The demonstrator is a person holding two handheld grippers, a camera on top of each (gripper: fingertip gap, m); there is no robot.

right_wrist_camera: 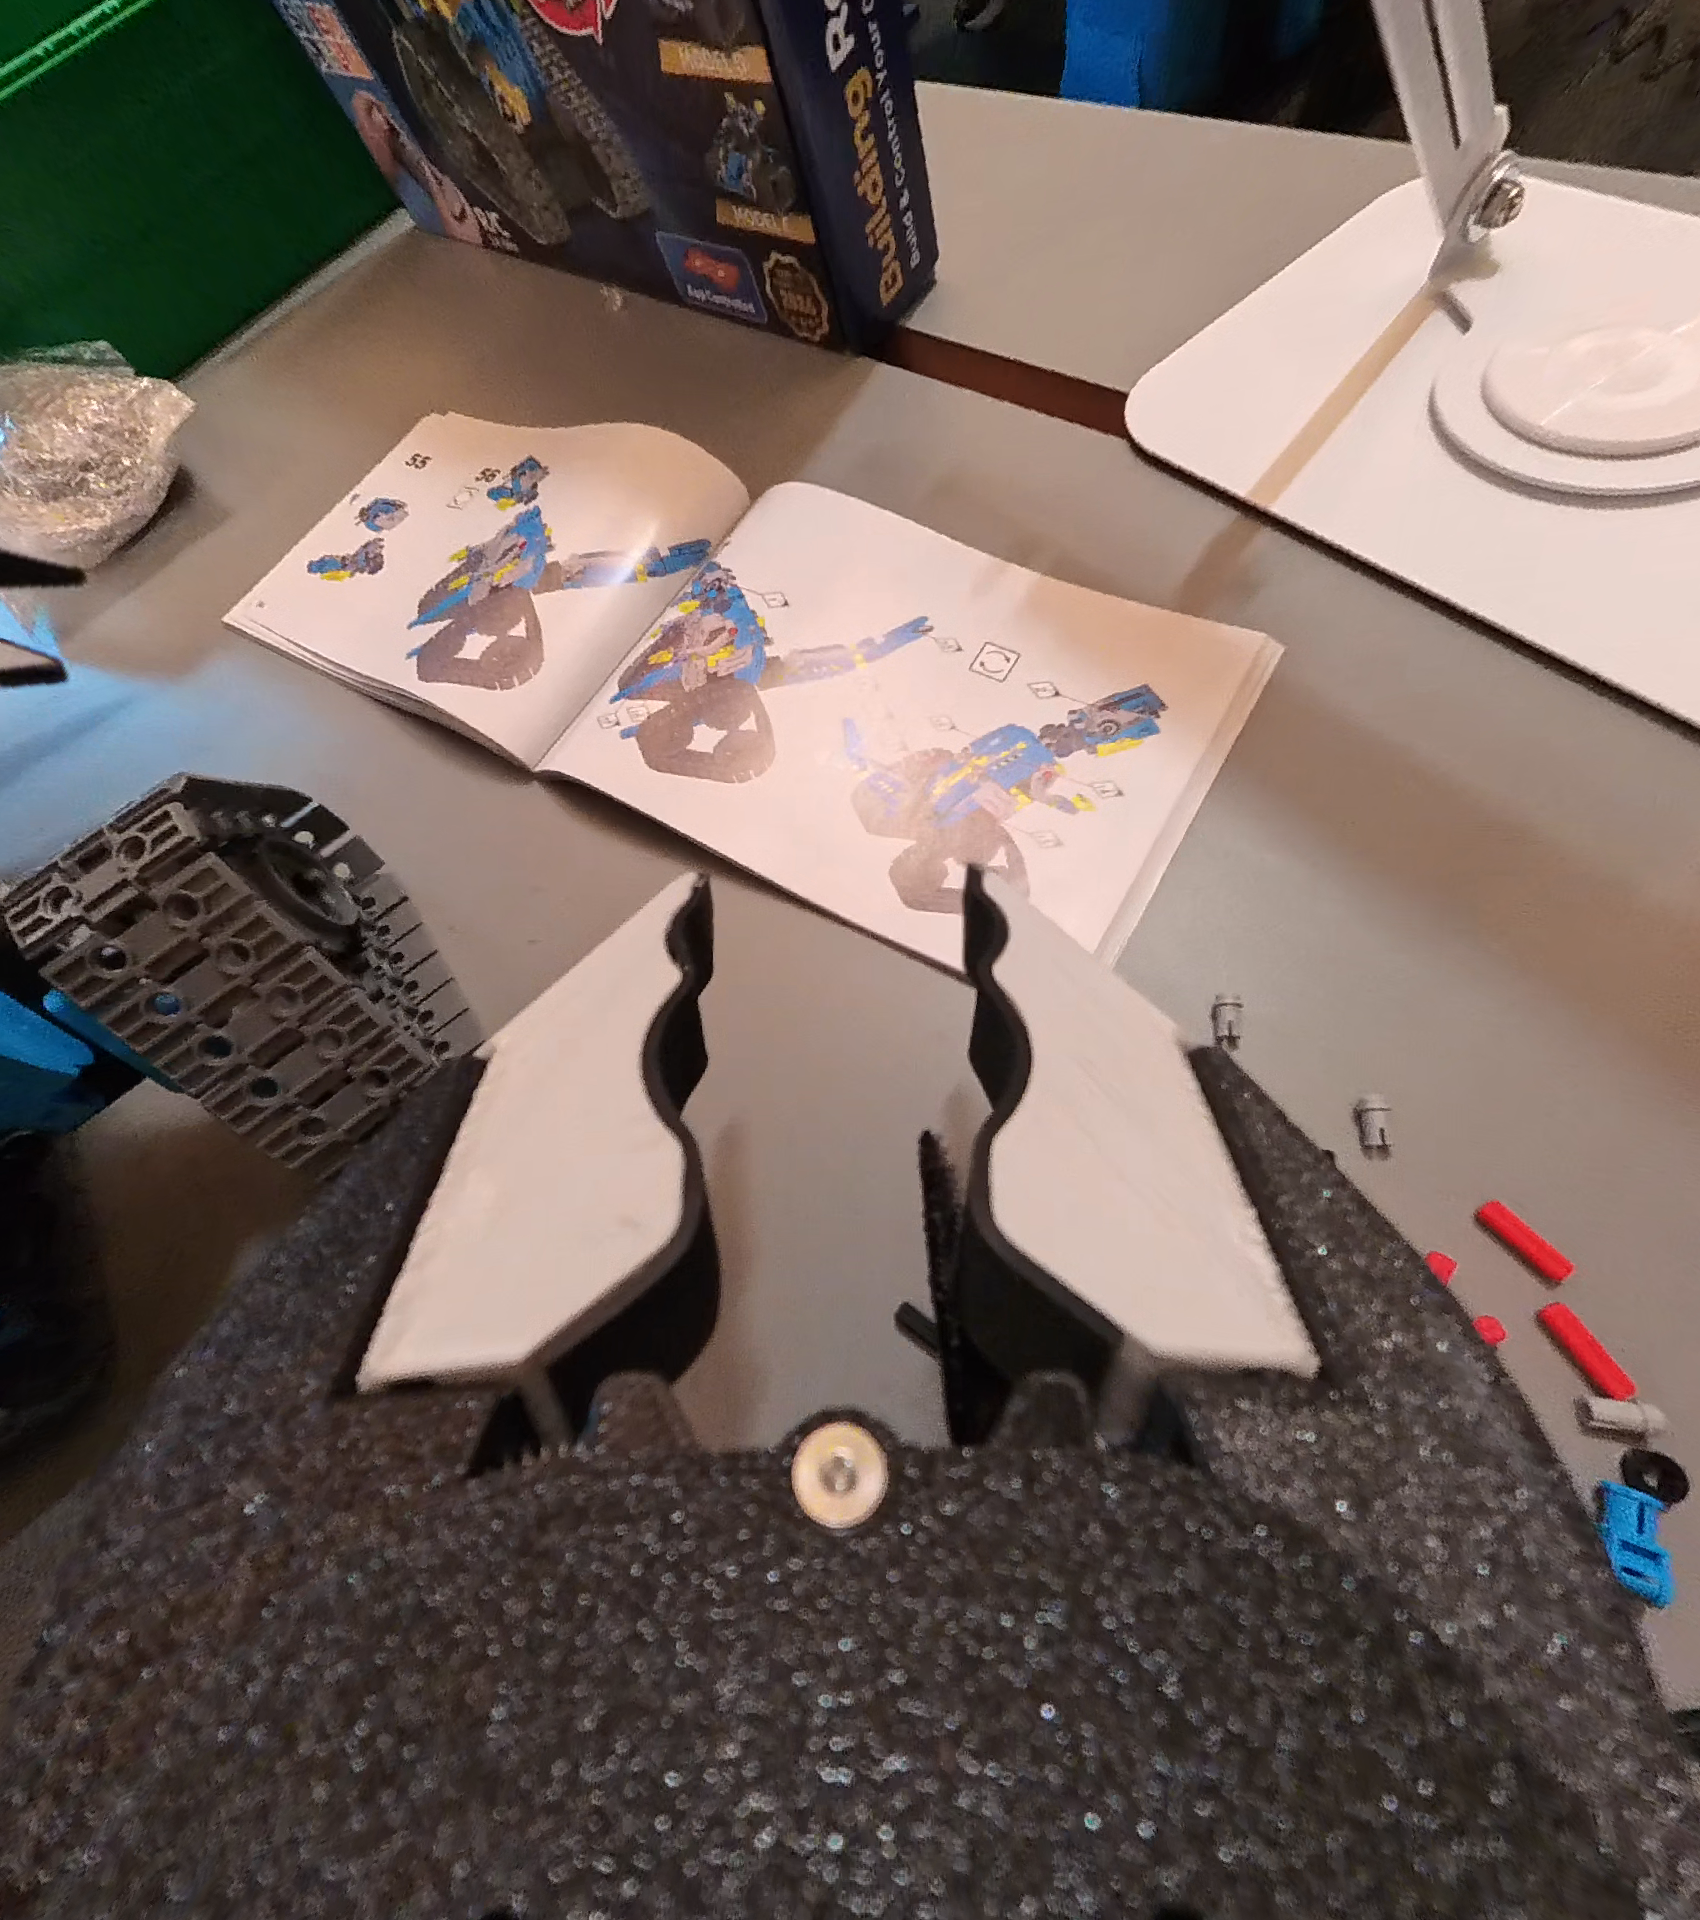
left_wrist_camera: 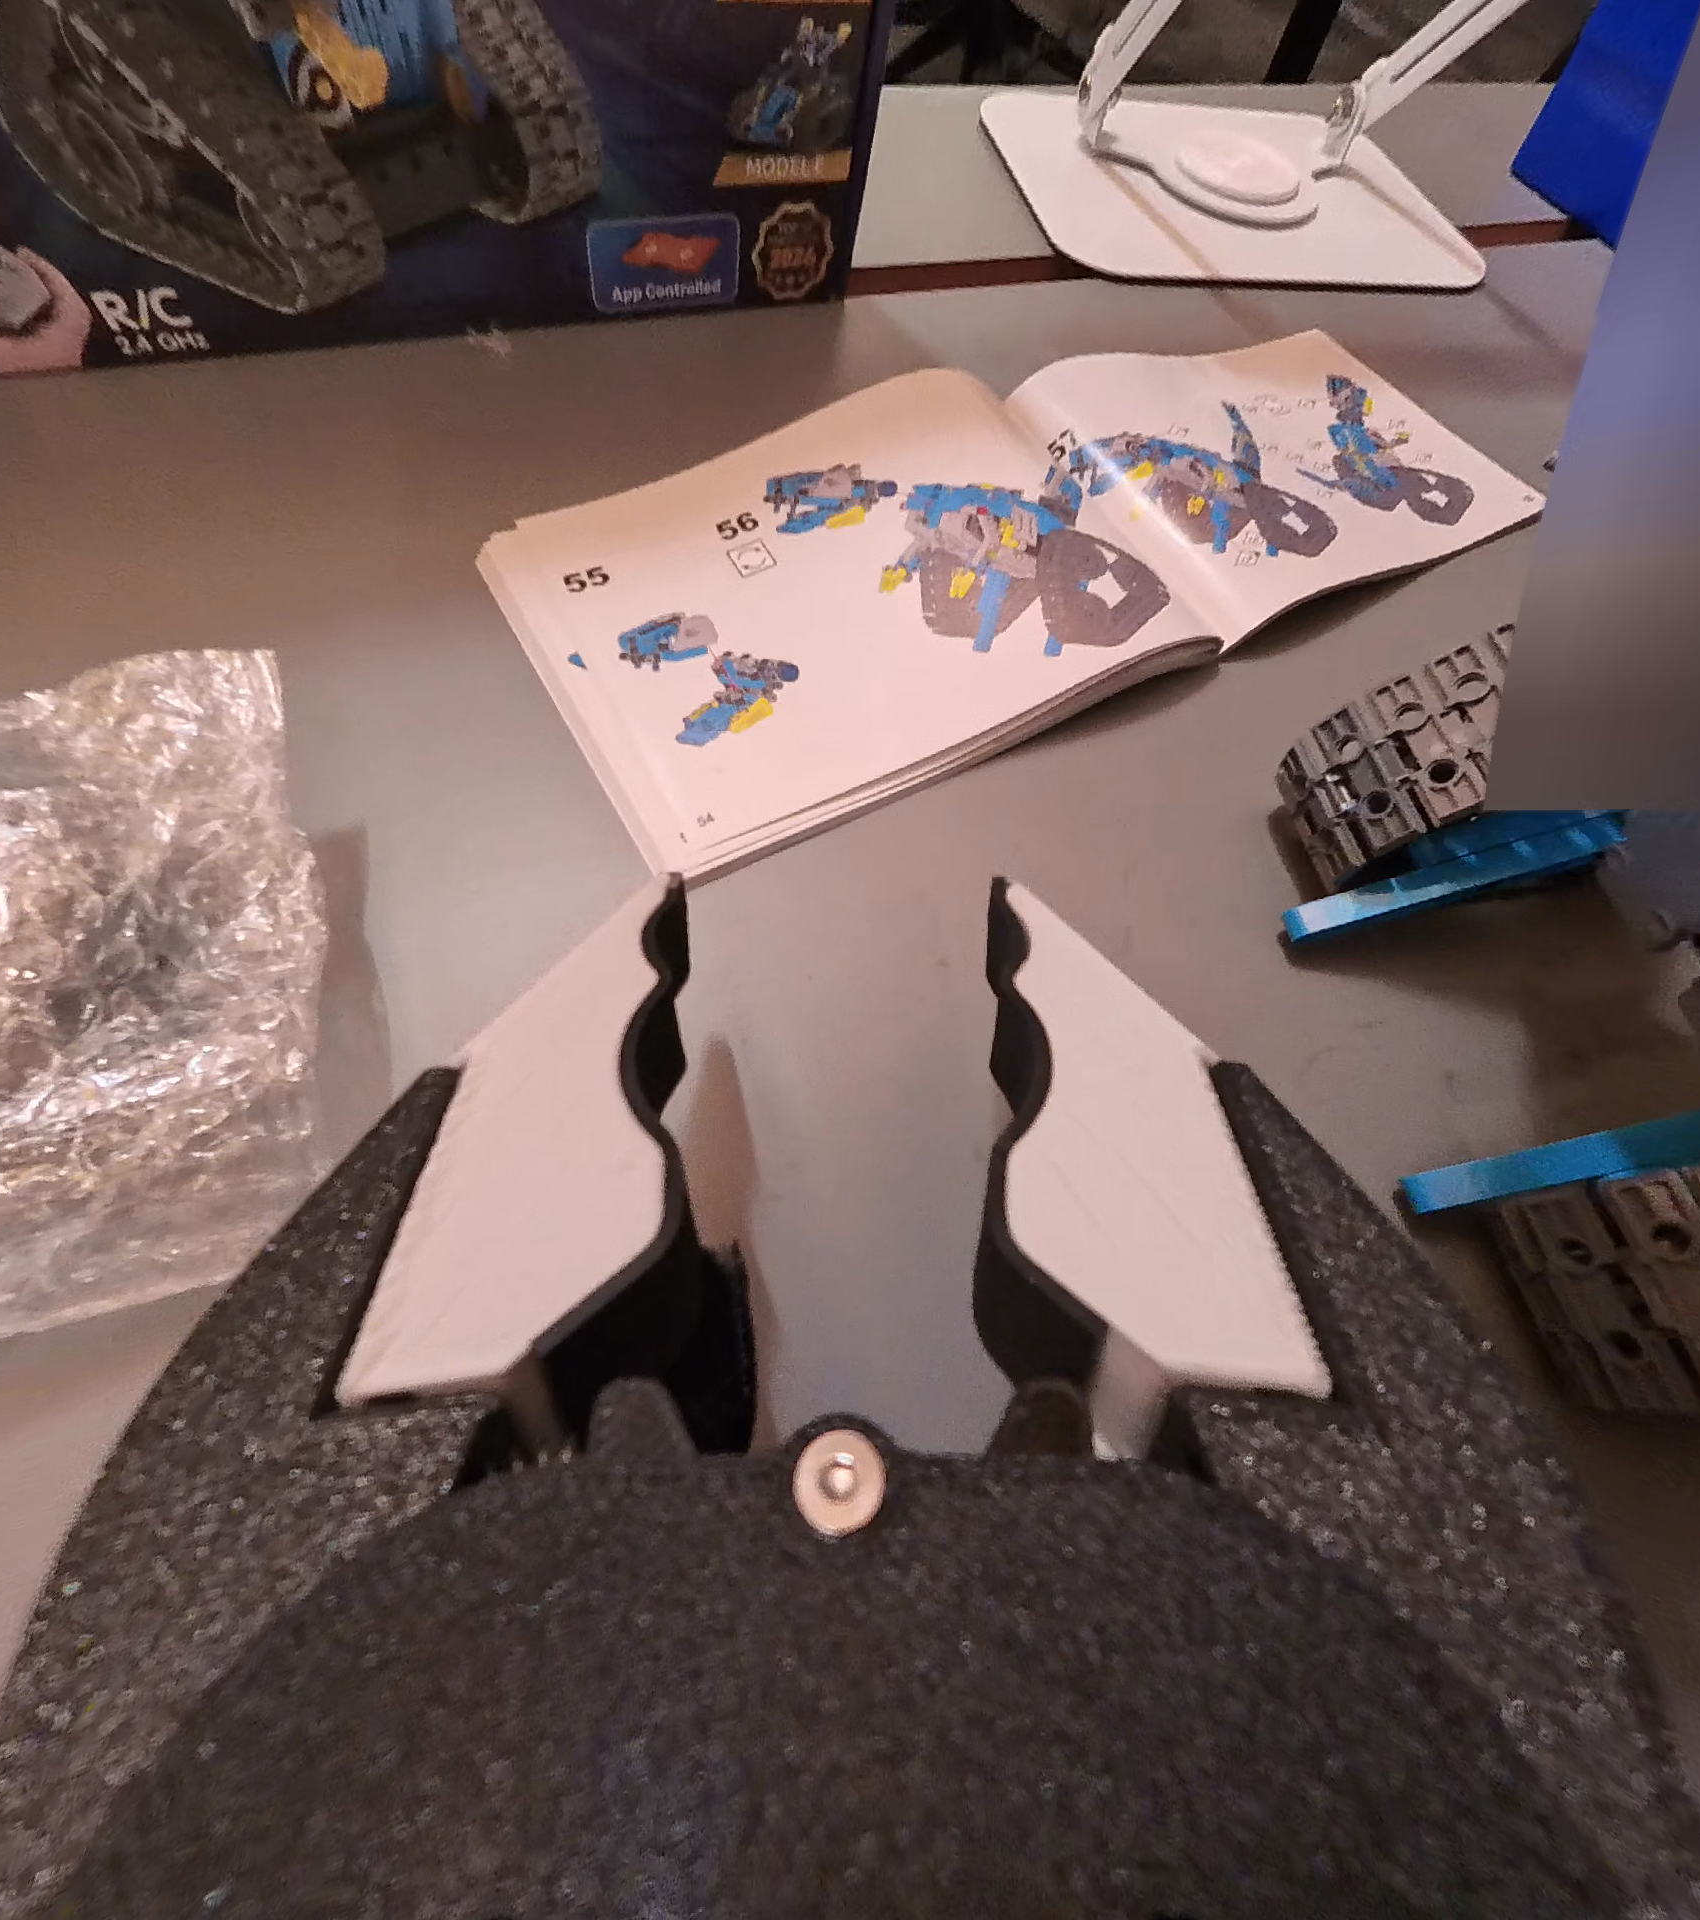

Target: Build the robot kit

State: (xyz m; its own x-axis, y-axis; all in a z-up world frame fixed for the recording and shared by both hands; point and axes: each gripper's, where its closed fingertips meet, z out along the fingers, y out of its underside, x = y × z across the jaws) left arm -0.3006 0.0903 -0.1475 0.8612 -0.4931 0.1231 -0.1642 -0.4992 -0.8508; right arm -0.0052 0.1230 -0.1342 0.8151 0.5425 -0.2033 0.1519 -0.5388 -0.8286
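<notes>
The left gripper (left_wrist_camera: 835,894) hovered over the grey table (left_wrist_camera: 202,499) with its fingers spread apart and nothing between them. Just ahead of its tips lay an open instruction booklet (left_wrist_camera: 929,623). To its left sat a crumpled clear plastic bag (left_wrist_camera: 87,987); to its right stood a blue and grey tracked model (left_wrist_camera: 1397,769). Farther ahead a printed toy box (left_wrist_camera: 358,177) stood upright, with a white stand base (left_wrist_camera: 1230,208) to the right of it.

The right gripper (right_wrist_camera: 830,894) was likewise held apart and empty, its tips just short of the booklet's near edge. The tracked model was close on its left, and small loose red pieces (right_wrist_camera: 1552,1299), a blue connector (right_wrist_camera: 1635,1538) and grey pins (right_wrist_camera: 1376,1122) lay scattered on its right.
</notes>
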